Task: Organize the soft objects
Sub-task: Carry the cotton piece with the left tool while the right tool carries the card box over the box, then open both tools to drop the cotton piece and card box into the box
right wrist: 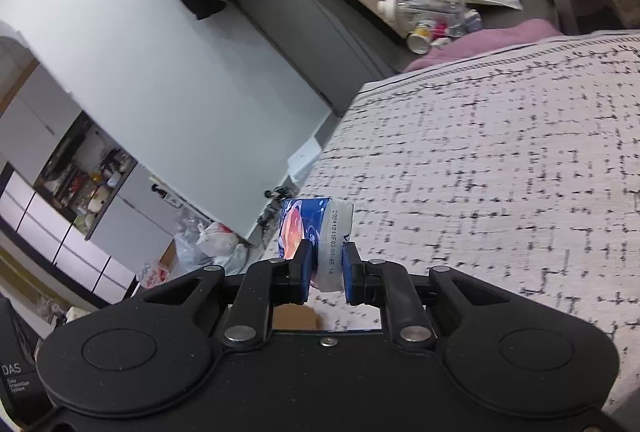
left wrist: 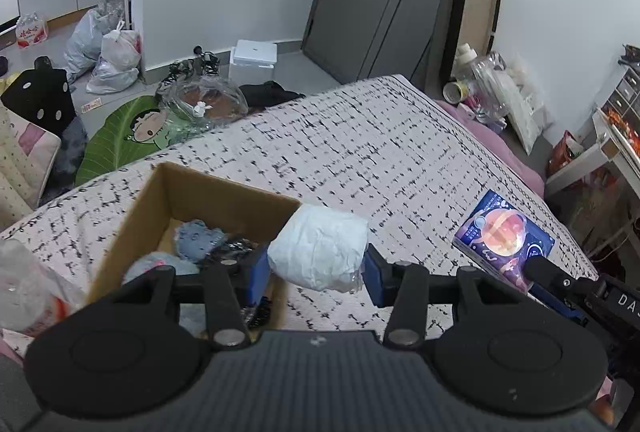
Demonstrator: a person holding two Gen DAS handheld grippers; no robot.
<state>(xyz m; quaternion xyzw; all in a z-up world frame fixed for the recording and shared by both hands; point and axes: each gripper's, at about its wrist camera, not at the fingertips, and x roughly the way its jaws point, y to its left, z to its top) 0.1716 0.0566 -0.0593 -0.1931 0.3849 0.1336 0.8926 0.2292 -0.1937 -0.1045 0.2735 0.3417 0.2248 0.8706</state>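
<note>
Tissue pack point(right wrist: 316, 240) clenched endwise in right jaws, long axis pointing forward; white bundle point(left wrist: 320, 248) crosswise in left jaws.

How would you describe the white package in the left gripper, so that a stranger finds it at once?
Start at the bed with the black-flecked cover, then find the open cardboard box on it. Just right of the box's near corner, the left gripper holds the white package between its blue pads. It is plain, crinkled and unprinted, unlike the blue tissue pack further right.
</note>
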